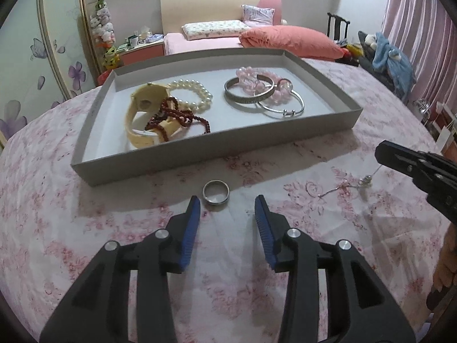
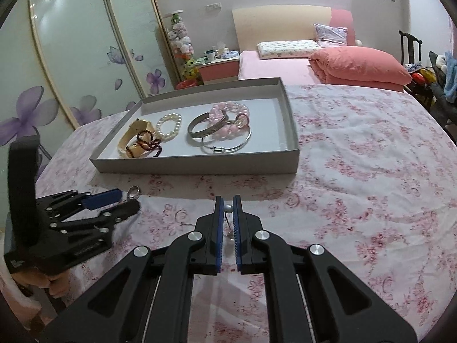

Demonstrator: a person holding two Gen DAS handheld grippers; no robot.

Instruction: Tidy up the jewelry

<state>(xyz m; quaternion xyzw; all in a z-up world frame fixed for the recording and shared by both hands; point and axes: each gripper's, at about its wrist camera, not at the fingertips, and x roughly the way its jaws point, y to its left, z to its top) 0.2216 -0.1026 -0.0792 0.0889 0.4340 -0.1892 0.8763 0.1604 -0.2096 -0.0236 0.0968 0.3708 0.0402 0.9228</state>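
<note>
Left tongs [image 1: 227, 203] are hovering agape, a silver ring [image 1: 216, 194] at their eleven o'clock; right tongs [image 2: 228, 200] are pinching a pearl chain [image 2: 227, 208] at the box's [image 2: 197, 168] six o'clock.

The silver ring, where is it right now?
In the left wrist view the silver ring lies on the floral bedspread, just in front of the grey tray, ahead of the open left gripper.

Two close wrist views, sharing the tray [image 1: 182, 168].
</note>
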